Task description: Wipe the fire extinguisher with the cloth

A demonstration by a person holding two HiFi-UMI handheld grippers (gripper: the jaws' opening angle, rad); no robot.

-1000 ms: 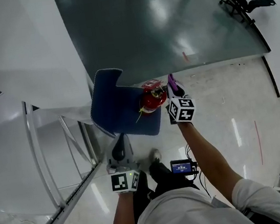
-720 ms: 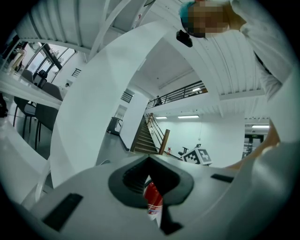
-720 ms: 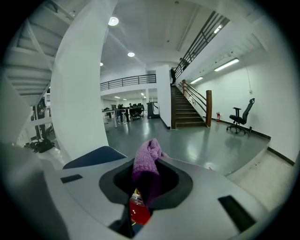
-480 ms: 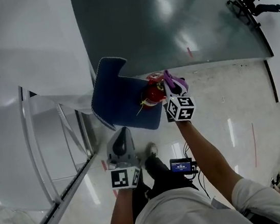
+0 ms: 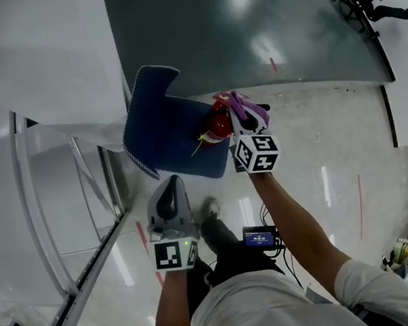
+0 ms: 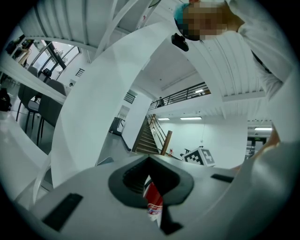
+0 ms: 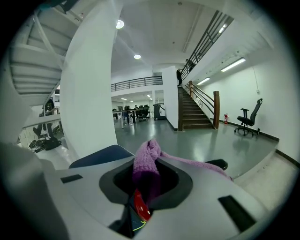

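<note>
Gripping the purple cloth (image 7: 146,161), the fingers of your right gripper (image 7: 146,190) are closed on a bunched fold of it, and the loose end trails over the finger on the right side of the right gripper view. Just below that fold, seen through the slot between the fingers, is the red body of the fire extinguisher (image 7: 140,206), so close that the cloth looks to be against it, though contact cannot be confirmed. In the head view the right gripper (image 5: 241,118) hangs over the top of the fire extinguisher (image 5: 216,125) with the cloth (image 5: 246,107) bunched at its fingertips. A blue chair seat (image 5: 162,134) lies to the left of those fingers, beside the extinguisher. You cannot tell whether the extinguisher stands on the seat or on the pale floor (image 5: 314,143) past it. Your left gripper (image 5: 169,195) is held lower and nearer your body, apart from the extinguisher, its fingers brought together on nothing. In the left gripper view only a thin slit remains between the fingers of the left gripper (image 6: 152,187), and through it a strip of the red extinguisher (image 6: 153,199) shows farther ahead, with the right gripper's marker cube (image 6: 201,157) up to the right of them.
</note>
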